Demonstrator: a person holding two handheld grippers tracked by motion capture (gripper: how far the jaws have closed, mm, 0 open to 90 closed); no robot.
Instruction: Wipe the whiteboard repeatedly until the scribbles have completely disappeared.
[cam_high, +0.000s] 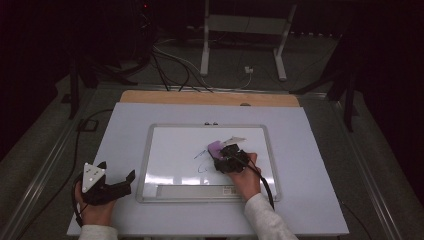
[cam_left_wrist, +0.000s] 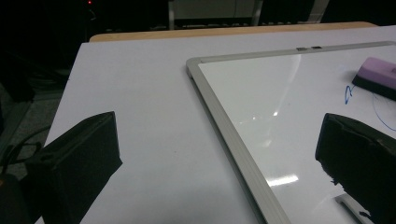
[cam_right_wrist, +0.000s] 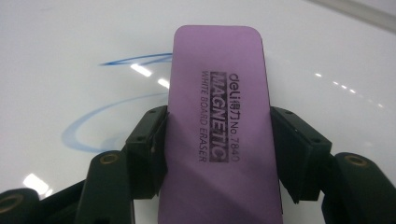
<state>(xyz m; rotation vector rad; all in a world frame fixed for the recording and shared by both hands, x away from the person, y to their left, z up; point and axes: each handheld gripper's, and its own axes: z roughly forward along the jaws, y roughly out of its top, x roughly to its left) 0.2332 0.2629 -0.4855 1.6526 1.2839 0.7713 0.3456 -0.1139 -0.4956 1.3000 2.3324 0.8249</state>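
Table (cam_high: 310, 150): white top, wooden strip along the far edge, dark floor and cables beyond.

Whiteboard (cam_high: 155, 150): grey-framed, lying flat at the table's centre, glare patches on the surface. Near-left corner of the frame seen in the left gripper view (cam_left_wrist: 233, 140), just beside the right-hand jaw.

Left gripper (cam_high: 117, 177): resting on the table near its left front corner, held in the left hand (cam_high: 95, 210), off the board and pointing toward it. Jaws spread wide (left gripper view: bare table and board edge between them, nothing held). Released.

Right gripper (cam_high: 220, 152): over the middle of the board, held in the right hand (cam_high: 247, 177), white sleeve trailing to the front edge. Jaws clamped on the eraser, one pad pressed against each long side.

Eraser (cam_right_wrist: 219, 135): purple, flat block, printed "MAGNETIC WHITE BOARD ERASER", face up between the right jaws, far end projecting past the pads. Positioned on the board at its middle, also seen in the high view (cam_high: 215, 146) and at the right edge of the left gripper view (cam_left_wrist: 378, 74).

Marks (cam_right_wrist: 116, 116): thin blue curved strokes on the board, to the left of the eraser and partly passing under it (one loop faint and smeared).
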